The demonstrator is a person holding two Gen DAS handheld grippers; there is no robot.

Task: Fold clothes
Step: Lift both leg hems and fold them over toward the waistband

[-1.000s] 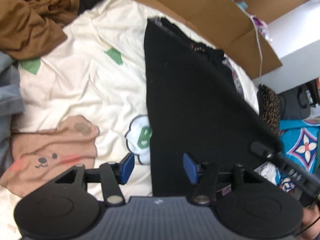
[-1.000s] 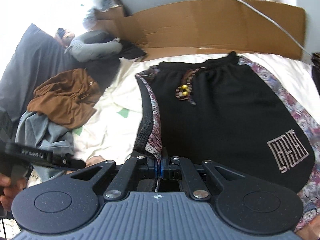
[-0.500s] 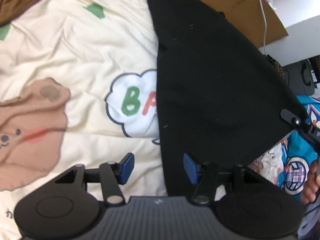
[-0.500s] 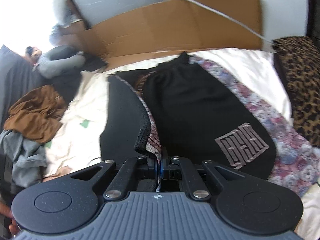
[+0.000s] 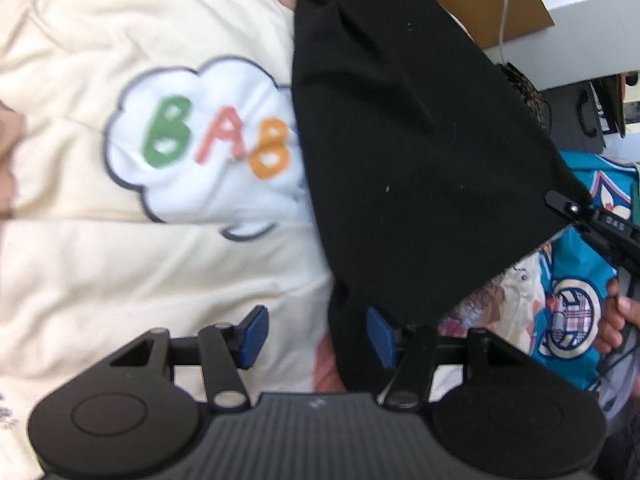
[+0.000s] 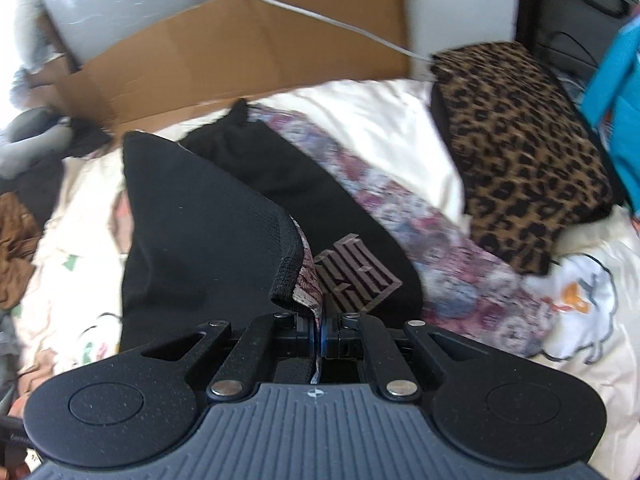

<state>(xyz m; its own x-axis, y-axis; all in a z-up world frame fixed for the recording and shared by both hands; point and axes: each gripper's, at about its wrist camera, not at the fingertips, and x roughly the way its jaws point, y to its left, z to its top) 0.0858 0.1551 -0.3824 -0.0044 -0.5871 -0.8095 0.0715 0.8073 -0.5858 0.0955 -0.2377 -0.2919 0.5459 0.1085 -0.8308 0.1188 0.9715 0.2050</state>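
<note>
Black shorts [image 6: 192, 248] with floral side panels and a square maze logo [image 6: 356, 272] lie on a cream bedspread [image 5: 120, 260]. My right gripper [image 6: 321, 330] is shut on the hem of one leg and holds it lifted over the other leg. In the left wrist view the lifted black cloth [image 5: 400, 140] stretches taut to the right gripper [image 5: 576, 212] at the right edge. My left gripper [image 5: 316, 332] is open, its blue pads [image 5: 252, 330] apart, with the lower corner of the cloth hanging beside the right pad.
A leopard-print cushion [image 6: 516, 148] lies right of the shorts. Flattened cardboard [image 6: 240, 48] with a white cable stands behind them. Brown and grey clothes [image 6: 16, 240] sit at the left. A teal patterned cloth [image 5: 576, 304] and a hand [image 5: 616, 320] are at the right.
My right gripper has carried the shorts leg rightward over the other leg. My left gripper has moved nearer the bedspread and the cloth's lower corner, still open.
</note>
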